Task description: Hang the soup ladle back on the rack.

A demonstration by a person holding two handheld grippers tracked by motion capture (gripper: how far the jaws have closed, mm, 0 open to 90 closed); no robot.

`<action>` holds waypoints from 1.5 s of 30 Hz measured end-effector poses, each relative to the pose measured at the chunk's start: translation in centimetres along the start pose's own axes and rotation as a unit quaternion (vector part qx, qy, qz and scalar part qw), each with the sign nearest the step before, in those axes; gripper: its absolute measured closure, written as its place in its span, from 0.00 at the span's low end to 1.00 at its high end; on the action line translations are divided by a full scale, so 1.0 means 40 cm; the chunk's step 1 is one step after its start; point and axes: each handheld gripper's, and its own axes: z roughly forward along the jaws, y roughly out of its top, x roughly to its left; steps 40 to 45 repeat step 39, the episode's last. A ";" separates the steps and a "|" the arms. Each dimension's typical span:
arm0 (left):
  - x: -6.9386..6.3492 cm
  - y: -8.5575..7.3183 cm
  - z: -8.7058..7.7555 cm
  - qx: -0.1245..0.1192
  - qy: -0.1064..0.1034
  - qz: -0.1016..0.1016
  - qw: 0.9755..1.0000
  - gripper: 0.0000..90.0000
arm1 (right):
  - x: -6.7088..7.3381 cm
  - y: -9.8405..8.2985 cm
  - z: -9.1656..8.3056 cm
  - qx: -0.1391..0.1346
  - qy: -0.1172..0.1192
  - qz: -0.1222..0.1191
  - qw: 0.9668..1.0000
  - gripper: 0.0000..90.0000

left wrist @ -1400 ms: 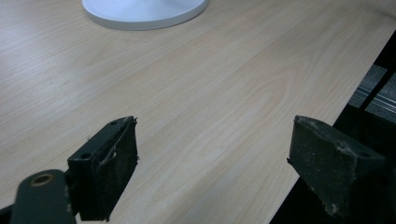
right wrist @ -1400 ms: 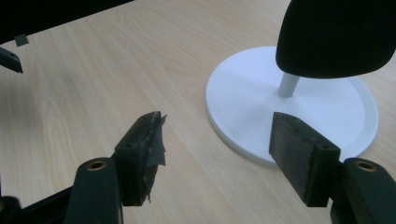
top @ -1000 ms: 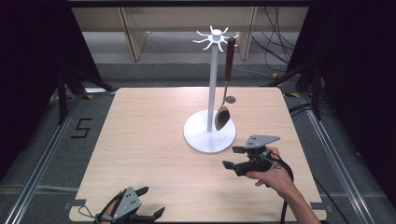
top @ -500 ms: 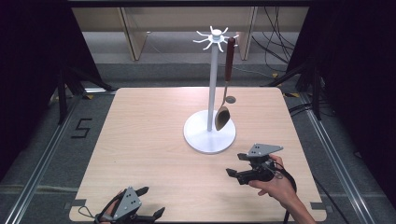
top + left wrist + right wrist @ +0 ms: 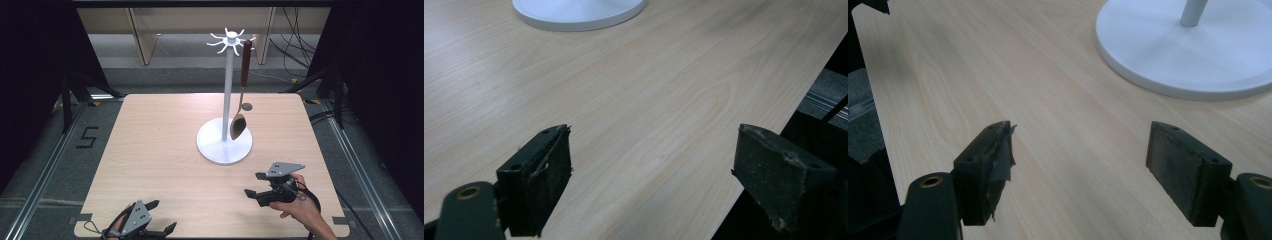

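On the table | white stand upright at centre, wooden spoon hanging from a top hook, bowl just above the base | right gripper near the base, jaws apart, empty | left gripper at near edge, jaws apart, empty | dark curtains either side.
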 end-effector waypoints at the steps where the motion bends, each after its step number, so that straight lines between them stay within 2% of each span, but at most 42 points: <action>1: 0.000 0.000 0.000 0.000 0.000 0.000 1.000 0.16 | 0.000 -0.002 0.000 -0.002 0.001 -0.005 1.000 0.31; 4: 0.000 0.000 0.000 0.001 0.000 0.000 1.000 0.16 | -0.001 -0.014 0.000 -0.004 0.000 -0.016 1.000 0.30; 6: 0.000 0.000 0.000 0.000 0.000 0.000 1.000 0.16 | 0.004 -0.020 -0.004 0.000 0.000 -0.009 1.000 0.30; 7: -0.001 -0.001 0.001 -0.003 0.003 0.000 1.000 0.17 | 0.004 -0.022 -0.005 0.003 0.007 -0.013 1.000 0.30; 9: -0.001 0.000 0.001 -0.002 0.001 0.000 1.000 0.16 | 0.009 -0.028 -0.008 0.002 0.001 -0.012 1.000 0.30; 12: -0.001 -0.001 0.000 -0.003 0.003 0.000 1.000 0.16 | 0.017 -0.037 -0.010 0.010 0.011 -0.008 1.000 0.30; 13: -0.001 0.000 0.000 -0.003 0.002 0.000 1.000 0.16 | 0.017 -0.041 -0.009 0.010 0.017 -0.015 1.000 0.30; 14: -0.001 0.000 0.001 -0.003 0.003 0.000 1.000 0.17 | 0.023 -0.047 -0.011 0.014 0.011 -0.012 1.000 0.30; 17: -0.001 0.000 0.001 -0.003 0.003 0.000 1.000 0.17 | 0.029 -0.057 -0.011 0.023 0.011 -0.028 0.999 0.30; 18: -0.001 0.000 0.001 -0.003 0.003 0.000 1.000 0.17 | 0.031 -0.060 -0.012 0.022 0.007 -0.024 0.999 0.30; 20: -0.001 0.000 0.001 -0.003 0.003 0.000 1.000 0.16 | 0.033 -0.063 -0.015 0.025 0.015 -0.024 0.999 0.30; 21: -0.001 0.000 0.001 -0.003 0.003 0.000 1.000 0.16 | 0.033 -0.065 -0.015 0.019 0.009 -0.031 0.999 0.30; 22: -0.001 0.000 0.001 -0.003 0.003 0.000 1.000 0.16 | 0.033 -0.066 -0.017 0.023 0.016 -0.030 0.999 0.30; 23: -0.002 0.000 0.001 -0.003 0.003 0.000 1.000 0.16 | 0.035 -0.069 -0.019 0.019 0.006 -0.027 0.999 0.30; 25: -0.001 0.000 0.001 -0.003 0.003 0.002 1.000 0.16 | 0.037 -0.073 -0.021 0.022 0.005 -0.023 0.999 0.30; 26: -0.001 0.000 0.001 -0.003 0.003 0.002 1.000 0.16 | 0.037 -0.075 -0.022 0.026 0.013 -0.021 0.999 0.30; 29: -0.001 0.000 0.001 -0.003 0.003 0.001 1.000 0.17 | 0.038 -0.082 -0.022 0.028 0.008 -0.019 0.999 0.30; 32: 0.000 0.000 0.001 -0.001 0.004 0.003 1.000 0.17 | 0.036 -0.084 -0.023 0.031 0.006 -0.026 0.999 0.30; 45: 0.003 0.000 0.000 0.009 0.007 0.011 1.000 0.16 | 0.036 -0.088 -0.018 0.038 0.010 -0.030 0.999 0.30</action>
